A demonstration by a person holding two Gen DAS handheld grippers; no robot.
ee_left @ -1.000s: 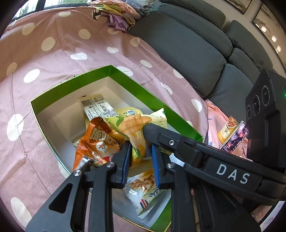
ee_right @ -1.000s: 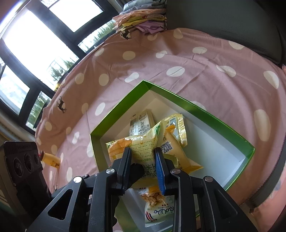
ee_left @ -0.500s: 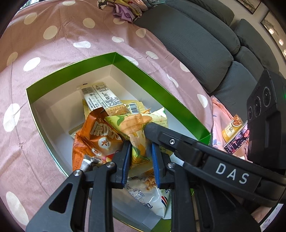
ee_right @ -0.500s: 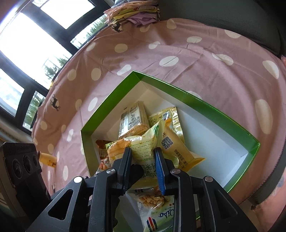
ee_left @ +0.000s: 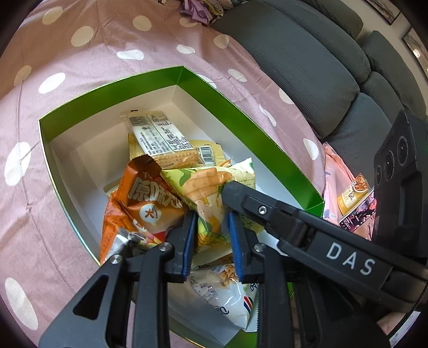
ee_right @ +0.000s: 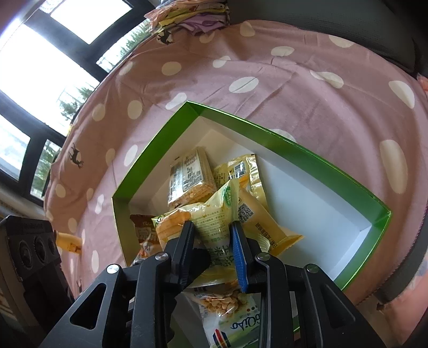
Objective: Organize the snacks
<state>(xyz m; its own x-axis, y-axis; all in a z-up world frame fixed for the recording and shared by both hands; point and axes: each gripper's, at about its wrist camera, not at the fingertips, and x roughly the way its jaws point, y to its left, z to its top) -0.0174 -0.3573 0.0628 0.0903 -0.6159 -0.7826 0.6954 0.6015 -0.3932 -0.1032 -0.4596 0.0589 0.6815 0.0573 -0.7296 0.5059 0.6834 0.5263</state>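
A green box with white inside (ee_left: 240, 107) (ee_right: 294, 150) sits on a pink dotted cloth. It holds a cracker pack (ee_left: 157, 136) (ee_right: 187, 176), an orange bag (ee_left: 141, 198), a yellow packet (ee_right: 256, 214) and a peanut bag (ee_left: 227, 289) (ee_right: 230, 313). My left gripper (ee_left: 210, 235) and my right gripper (ee_right: 212, 241) are both shut on the same yellow-green corn snack bag (ee_left: 206, 187) (ee_right: 214, 216), held over the box. The right gripper's finger crosses the left wrist view.
A grey sofa (ee_left: 307, 53) runs behind the box. Folded clothes (ee_right: 192, 16) lie at the far edge of the cloth. More snacks (ee_left: 353, 192) lie on a pink bag to the right. A small yellow packet (ee_right: 67, 241) lies on the cloth at left.
Both grippers, still holding the corn snack bag, have moved forward and lower over the box; the box looks larger and nearer in both views.
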